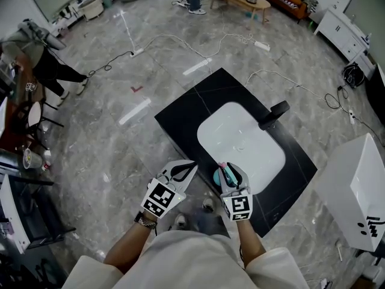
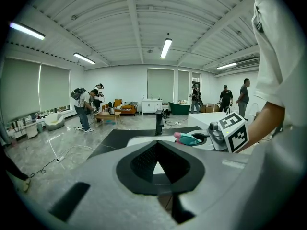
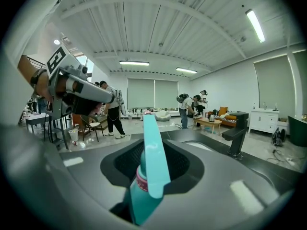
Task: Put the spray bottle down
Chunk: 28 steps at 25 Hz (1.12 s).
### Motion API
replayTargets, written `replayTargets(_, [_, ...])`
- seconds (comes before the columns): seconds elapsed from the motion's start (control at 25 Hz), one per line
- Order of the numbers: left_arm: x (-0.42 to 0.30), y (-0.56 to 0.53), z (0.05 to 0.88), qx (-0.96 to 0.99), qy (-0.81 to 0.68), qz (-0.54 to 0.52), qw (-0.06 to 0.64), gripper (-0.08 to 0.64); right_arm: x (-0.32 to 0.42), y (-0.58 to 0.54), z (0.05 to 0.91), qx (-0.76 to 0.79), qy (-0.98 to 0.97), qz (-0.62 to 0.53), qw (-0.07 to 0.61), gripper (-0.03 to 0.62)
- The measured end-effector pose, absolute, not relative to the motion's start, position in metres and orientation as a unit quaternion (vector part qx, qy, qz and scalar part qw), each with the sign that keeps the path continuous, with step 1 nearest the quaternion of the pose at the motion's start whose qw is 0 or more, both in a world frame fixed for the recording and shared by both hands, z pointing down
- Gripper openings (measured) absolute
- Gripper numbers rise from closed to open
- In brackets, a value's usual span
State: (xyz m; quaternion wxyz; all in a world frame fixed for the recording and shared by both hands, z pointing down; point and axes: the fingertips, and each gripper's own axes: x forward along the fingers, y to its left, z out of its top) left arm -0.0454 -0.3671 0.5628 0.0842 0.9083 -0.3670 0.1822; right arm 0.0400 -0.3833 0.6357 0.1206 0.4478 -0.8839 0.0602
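Pose: both forearms reach forward, side by side, over the black counter's point(image 1: 191, 104) near edge | left gripper point(image 1: 187, 166): jaws pressed together, empty | right gripper point(image 1: 229, 168): pinching the teal spray bottle point(image 3: 146, 176), aloft at the white sink's point(image 1: 240, 138) near rim | hidden: the gripper body covers the bottle's base.

Long ceiling lights point(image 2: 166, 48) fill the room with bright, even light, so shadows stay faint. The polished floor point(image 2: 57, 150) carries a pale sheen. Both gripper views bulge strongly, with black corners, and whatever sits nearest the lens looks soft.
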Motion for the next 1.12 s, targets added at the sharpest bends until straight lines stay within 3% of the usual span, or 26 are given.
replayTargets(1.12, [-0.045,-0.355,0.542,0.92,-0.347,0.174,0.052,0.0,0.063,-0.361,0.619,0.477,-0.869,0.073,0.111,0.212])
